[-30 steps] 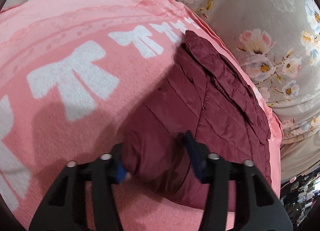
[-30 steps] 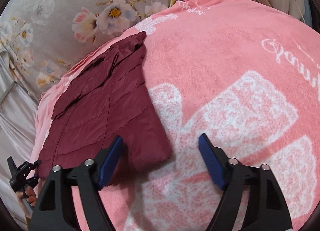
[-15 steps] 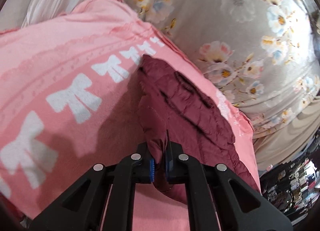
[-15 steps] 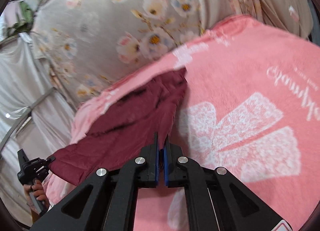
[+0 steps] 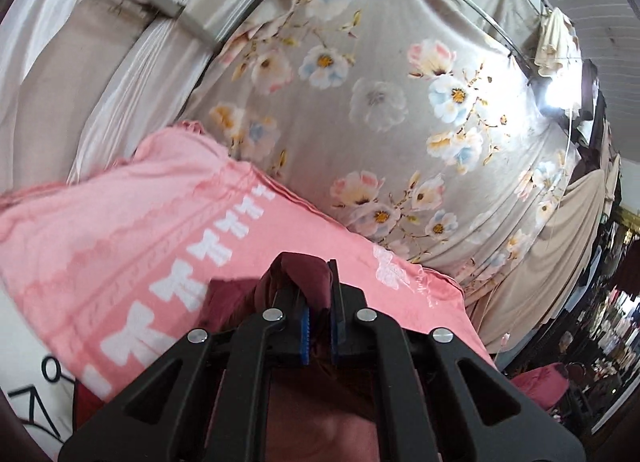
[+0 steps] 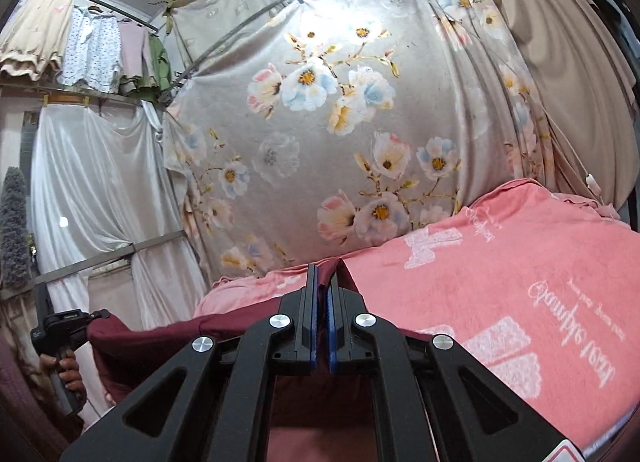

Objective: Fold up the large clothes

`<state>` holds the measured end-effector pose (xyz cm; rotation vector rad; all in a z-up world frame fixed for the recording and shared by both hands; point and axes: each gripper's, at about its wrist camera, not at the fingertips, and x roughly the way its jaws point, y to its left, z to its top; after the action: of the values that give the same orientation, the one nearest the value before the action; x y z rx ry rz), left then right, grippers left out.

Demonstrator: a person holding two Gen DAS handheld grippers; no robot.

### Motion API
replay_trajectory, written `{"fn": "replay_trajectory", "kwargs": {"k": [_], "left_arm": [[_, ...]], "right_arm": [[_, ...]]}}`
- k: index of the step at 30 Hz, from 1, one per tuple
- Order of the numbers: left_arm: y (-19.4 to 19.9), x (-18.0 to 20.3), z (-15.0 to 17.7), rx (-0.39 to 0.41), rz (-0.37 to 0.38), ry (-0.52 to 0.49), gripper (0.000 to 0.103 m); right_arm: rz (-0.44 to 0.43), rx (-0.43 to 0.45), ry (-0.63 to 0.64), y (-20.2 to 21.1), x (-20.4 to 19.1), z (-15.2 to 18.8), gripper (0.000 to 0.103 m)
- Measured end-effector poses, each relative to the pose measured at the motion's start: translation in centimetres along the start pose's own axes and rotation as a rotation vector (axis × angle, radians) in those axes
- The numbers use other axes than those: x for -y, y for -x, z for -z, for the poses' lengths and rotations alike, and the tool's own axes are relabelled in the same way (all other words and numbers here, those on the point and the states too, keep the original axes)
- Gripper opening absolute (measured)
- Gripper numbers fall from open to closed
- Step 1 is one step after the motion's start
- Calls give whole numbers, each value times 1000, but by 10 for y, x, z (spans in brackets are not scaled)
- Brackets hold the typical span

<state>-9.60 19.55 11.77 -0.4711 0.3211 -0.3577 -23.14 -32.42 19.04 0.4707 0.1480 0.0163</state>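
Note:
A maroon quilted jacket (image 5: pixel 308 274) is lifted off the pink bow-print blanket (image 5: pixel 132 238). My left gripper (image 5: pixel 319 336) is shut on a bunched fold of the jacket, which bulges above the blue pads. My right gripper (image 6: pixel 322 326) is shut on another edge of the jacket (image 6: pixel 160 342), which hangs stretched to the left below it. The left gripper also shows at the far left of the right wrist view (image 6: pixel 60 326), held by a hand. Most of the jacket is hidden under the grippers.
The pink blanket (image 6: pixel 500 282) covers the bed. A grey floral sheet (image 6: pixel 340 142) hangs behind it, with white curtains (image 6: pixel 92 190) to the left and beige drapes (image 6: pixel 560 42) to the right. Clothes hang on a rail (image 6: pixel 80 46) at upper left.
Both grippers closed on the jacket's near edge, then rose and tilted up, lifting the jacket off the blanket. The views now face the hanging floral sheet.

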Motion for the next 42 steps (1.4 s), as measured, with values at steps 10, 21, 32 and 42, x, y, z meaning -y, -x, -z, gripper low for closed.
{"fn": "replay_trajectory", "kwargs": {"k": [10,21,32,42], "left_arm": [[-175,-38,13,-168,-187,-7,6],[-304,-74,52,-297,-351,-53,7],[-354,-107,91,-421,-397,2,13],[-321,-106,69,-361,-333,89,45]], "right_arm": [[167,-231,-182,-182,81,36,3],[306,-377,-233,-286,131,79,3],[429,-556,-142,-329,141,122,3],[399,-330,-97,-260,104,78,53]]}}
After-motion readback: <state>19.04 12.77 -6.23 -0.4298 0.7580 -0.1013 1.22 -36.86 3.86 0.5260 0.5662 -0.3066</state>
